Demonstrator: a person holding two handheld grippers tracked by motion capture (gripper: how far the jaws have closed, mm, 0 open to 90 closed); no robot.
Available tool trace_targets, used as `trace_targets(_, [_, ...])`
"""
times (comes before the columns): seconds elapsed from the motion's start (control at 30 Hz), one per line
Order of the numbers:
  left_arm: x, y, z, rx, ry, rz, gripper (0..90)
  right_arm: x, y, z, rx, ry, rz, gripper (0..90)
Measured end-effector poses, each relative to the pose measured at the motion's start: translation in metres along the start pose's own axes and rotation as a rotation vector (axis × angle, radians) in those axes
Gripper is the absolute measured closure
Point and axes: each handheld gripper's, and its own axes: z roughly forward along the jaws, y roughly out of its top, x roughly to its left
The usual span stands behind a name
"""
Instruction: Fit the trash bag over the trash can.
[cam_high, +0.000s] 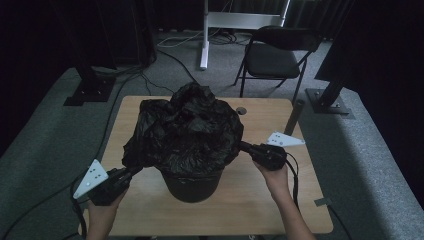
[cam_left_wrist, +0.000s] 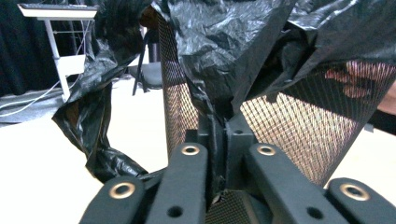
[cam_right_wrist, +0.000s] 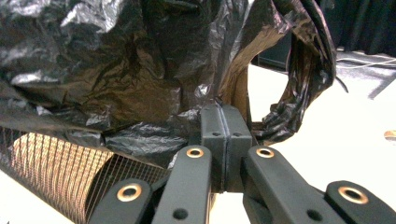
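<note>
Bag (cam_high: 187, 127) drapes over the bin (cam_high: 192, 186) between both grippers, left (cam_high: 134, 171) and right (cam_high: 246, 147), jaws pinching opposite edges.

The bin liner (cam_high: 187, 127) is seen to be thin black plastic film, crumpled and creased, with a soft gloss where light is caught; it is shown slightly see-through, brownish, where stretched in the right gripper view; the waste bin (cam_left_wrist: 303, 130) is made of fine black wire mesh, matt, open-woven; the table (cam_high: 280, 200) is faced in pale wood-look board, smooth and matt; the left gripper (cam_left_wrist: 219, 140) and right gripper (cam_right_wrist: 225, 140) are built of matt black plastic, with brass-coloured metal rivets set in the links; the grey plates on top are flat and dull; the floor (cam_high: 45, 150) is covered in grey carpet, rough-napped.
</note>
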Motion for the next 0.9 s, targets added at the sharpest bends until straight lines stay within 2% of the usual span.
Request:
trace_targets(0.1, [-0.004,-0.004,0.0,0.029,0.017,0.023,89.5,-0.002,-0.003,0.0,0.011,0.003,0.009,90.0])
trace_targets(0.2, [-0.004,-0.008,-0.002,0.056,0.019,0.028,90.0,-0.004,-0.007,0.0,0.017,0.002,0.032,90.0])
trace_targets(0.43, [0.003,-0.023,-0.006,0.124,0.009,-0.016,90.0,-0.009,-0.018,0.004,0.042,0.007,0.063,90.0])
trace_targets(0.6, [0.007,-0.034,-0.007,0.153,-0.026,-0.041,90.0,-0.013,-0.024,0.008,0.067,0.007,0.08,90.0])
trace_targets(0.77, [0.013,-0.049,-0.006,0.185,-0.106,-0.07,90.0,-0.018,-0.036,0.013,0.108,0.014,0.107,90.0])
trace_targets(0.9, [0.018,-0.058,-0.006,0.22,-0.123,-0.108,90.0,-0.022,-0.049,0.016,0.135,0.008,0.136,90.0])
